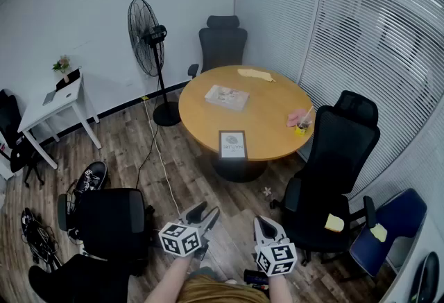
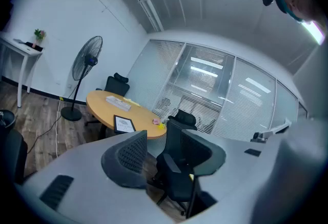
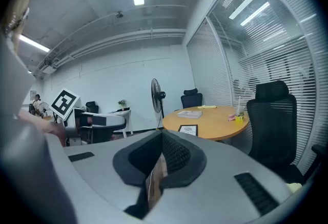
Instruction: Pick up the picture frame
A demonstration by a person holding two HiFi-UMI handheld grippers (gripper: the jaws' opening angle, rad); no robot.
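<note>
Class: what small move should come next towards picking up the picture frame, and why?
Probably step toward the round table: the picture frame sits at its near edge, well beyond both grippers. The left gripper is open; the right gripper looks shut.

Left gripper (image 1: 206,213), right gripper (image 1: 262,223) (both grey)

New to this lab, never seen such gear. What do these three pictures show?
A person holds a two-jaw gripper in each hand. One picture comes from a camera on the person's head, looking down; the other two from cameras riding on each gripper, looking along its jaws. The left gripper is open, the right gripper shut, and neither holds anything. Ahead, some way off, stands a round table with a picture frame near its front edge, a book, a yellow sheet and a cup.
</note>
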